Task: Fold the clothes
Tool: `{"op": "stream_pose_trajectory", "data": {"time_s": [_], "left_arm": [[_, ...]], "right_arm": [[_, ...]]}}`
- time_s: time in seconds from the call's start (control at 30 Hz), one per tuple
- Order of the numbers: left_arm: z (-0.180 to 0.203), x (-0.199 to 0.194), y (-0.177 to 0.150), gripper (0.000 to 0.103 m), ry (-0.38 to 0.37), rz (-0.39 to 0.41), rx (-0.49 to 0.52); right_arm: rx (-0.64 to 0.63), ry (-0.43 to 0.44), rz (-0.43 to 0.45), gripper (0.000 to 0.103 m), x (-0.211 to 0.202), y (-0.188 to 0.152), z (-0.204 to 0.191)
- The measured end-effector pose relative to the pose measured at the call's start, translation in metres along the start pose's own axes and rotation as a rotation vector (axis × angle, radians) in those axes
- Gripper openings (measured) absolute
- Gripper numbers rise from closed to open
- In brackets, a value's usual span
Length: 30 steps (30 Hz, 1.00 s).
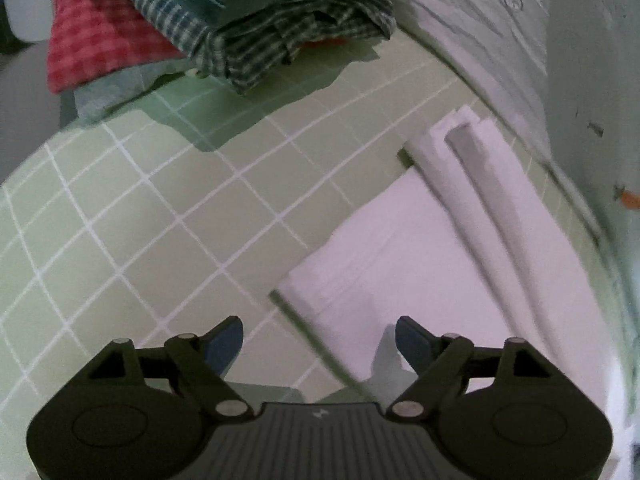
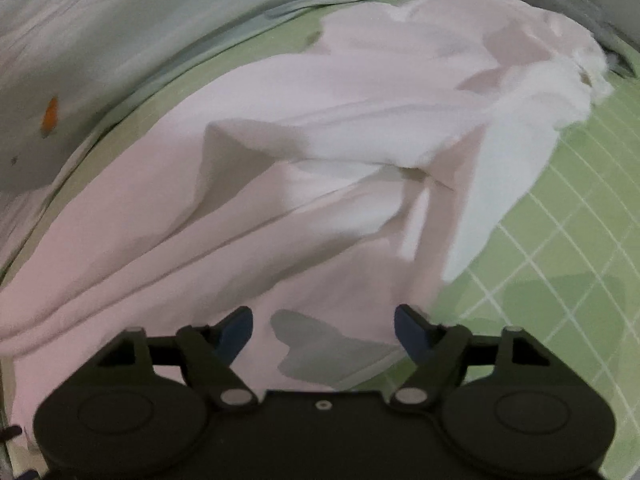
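A: Dim and soft overall. The left gripper (image 1: 319, 338) throws a grey shadow on the white garment (image 1: 420, 264), and the stack of folded clothes (image 1: 224, 28) shades the green grid mat (image 1: 132, 216).

B: Same in the right view: the right gripper (image 2: 323, 326) casts a two-lobed shadow on the cloth.

A: Fisheye bends the grid lines; corners go black.

B: Far cloth smears with blur, colours washed out.

A pale green cutting mat (image 1: 132, 216) ruled with a white grid covers the work surface, and along its far edge runs a wrinkled grey-white sheet (image 2: 92, 44) that carries a small orange mark (image 2: 50, 114) and a round button-like spot (image 1: 513, 1).
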<state>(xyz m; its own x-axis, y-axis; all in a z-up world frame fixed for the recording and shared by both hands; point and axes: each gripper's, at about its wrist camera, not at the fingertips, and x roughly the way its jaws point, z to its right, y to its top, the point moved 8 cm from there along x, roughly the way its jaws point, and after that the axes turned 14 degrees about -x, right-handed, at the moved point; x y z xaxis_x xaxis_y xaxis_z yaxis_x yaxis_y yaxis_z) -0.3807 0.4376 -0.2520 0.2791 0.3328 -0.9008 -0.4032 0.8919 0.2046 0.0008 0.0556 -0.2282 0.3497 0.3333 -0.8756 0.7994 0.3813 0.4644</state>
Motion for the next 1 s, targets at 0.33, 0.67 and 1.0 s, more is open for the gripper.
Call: {"op": "stream_pose_trajectory", "data": {"time_s": [0.33, 0.67, 1.0], "left_arm": [[0.013, 0.011, -0.005, 0.063, -0.047, 0.021, -0.015], [0.012, 0.012, -0.001, 0.023, -0.069, 0.001, -0.053], [0.019, -0.004, 0.002, 0.011, -0.107, 0.0, -0.067]], "right_arm": [[-0.043, -0.056, 0.007, 0.085, -0.009, -0.006, -0.005], [0.107, -0.063, -0.036, 0.098, -0.001, -0.016, 0.013], [0.041, 0.094, -0.006, 0.01, -0.003, -0.016, -0.003]]}}
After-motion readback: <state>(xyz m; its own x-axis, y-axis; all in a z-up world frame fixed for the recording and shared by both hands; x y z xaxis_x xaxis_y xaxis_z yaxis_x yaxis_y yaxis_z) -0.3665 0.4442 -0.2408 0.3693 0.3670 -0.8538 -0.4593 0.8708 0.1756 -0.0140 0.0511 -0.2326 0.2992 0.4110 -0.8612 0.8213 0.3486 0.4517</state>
